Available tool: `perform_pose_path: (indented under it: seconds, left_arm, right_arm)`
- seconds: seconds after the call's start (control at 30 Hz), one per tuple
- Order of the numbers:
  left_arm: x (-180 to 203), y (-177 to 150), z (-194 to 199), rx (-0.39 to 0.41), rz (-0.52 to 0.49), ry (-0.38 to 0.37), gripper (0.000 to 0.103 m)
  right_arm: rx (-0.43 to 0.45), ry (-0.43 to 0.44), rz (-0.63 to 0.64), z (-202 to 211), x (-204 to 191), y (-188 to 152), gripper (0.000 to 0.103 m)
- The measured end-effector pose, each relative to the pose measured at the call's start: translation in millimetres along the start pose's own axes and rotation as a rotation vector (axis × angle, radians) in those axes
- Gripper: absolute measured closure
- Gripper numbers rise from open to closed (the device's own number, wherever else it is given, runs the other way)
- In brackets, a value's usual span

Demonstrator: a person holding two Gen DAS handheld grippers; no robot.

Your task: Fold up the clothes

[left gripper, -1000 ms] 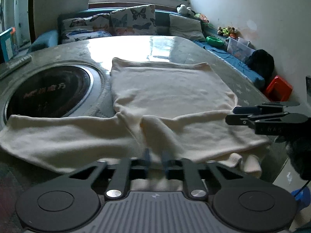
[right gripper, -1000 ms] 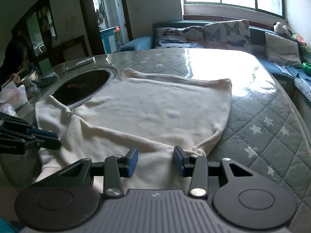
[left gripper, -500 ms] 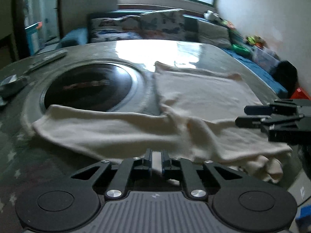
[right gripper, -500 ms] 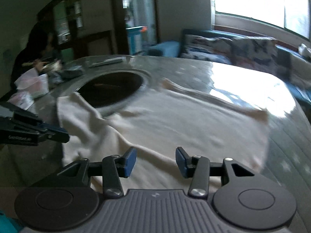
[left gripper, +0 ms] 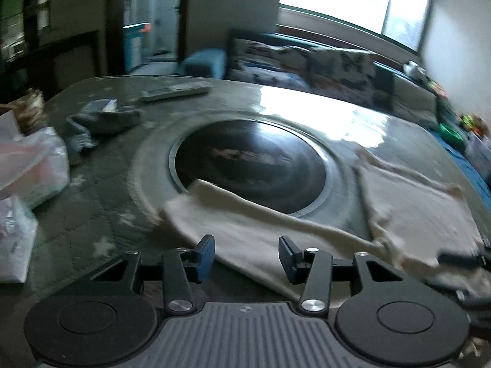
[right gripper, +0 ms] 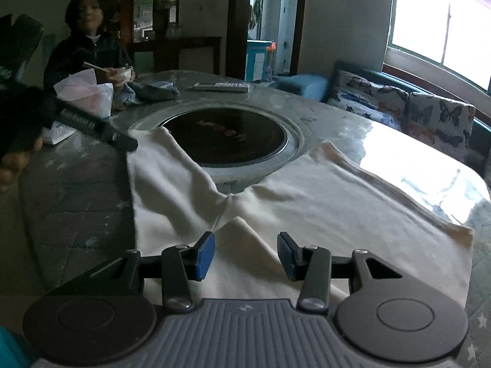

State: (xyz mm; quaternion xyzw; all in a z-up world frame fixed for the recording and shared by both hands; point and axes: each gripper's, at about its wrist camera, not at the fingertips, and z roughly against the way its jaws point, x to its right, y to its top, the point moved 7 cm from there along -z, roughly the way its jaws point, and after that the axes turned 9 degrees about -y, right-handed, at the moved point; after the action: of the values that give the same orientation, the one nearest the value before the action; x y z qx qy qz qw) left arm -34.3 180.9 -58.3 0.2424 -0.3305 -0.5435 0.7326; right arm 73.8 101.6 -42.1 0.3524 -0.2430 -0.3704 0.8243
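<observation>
The left gripper (left gripper: 245, 253), pinched on the cream top's (right gripper: 322, 208) near edge a moment ago, now stands wide and empty beside the sleeve (left gripper: 245, 214). The right gripper (right gripper: 244, 253) is wide too, over the body. I judge the sleeve comes next. The top lies flat on the table (right gripper: 76, 202), sleeve stretched over the dark round hob (right gripper: 227, 135). Beyond lie a remote (right gripper: 221, 86), a grey cloth (left gripper: 101, 122) and bags, well apart; a person eats at the far side.
</observation>
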Motion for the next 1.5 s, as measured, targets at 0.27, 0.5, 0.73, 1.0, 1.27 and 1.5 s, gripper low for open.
perform_pose_path:
  seconds: [0.27, 0.5, 0.73, 1.0, 1.27, 1.5]
  left_arm:
    - [-44, 11, -11, 0.031, 0.12, 0.146, 0.049]
    - [-58, 11, -35, 0.004, 0.162, 0.177, 0.05]
    - [-62, 14, -42, 0.017, 0.145, 0.198, 0.086]
    - [-36, 29, -22, 0.076, 0.154, 0.063, 0.097]
    - [66, 46, 13, 0.105, 0.03, -0.244, 0.097]
    - [168, 44, 37, 0.078, -0.098, -0.545, 0.097]
  right_arm:
    - [-0.003, 0.038, -0.006, 8, -3, -2, 0.058]
    - [0.008, 0.031, -0.03, 25, 6, -2, 0.057]
    - [0.001, 0.004, -0.057, 36, 17, -12, 0.057]
    - [0.013, -0.035, -0.135, 51, 38, -22, 0.057]
    - [0.037, -0.095, -0.221, 71, 69, -31, 0.057]
    - [0.059, -0.153, -0.3, 89, 95, -41, 0.057]
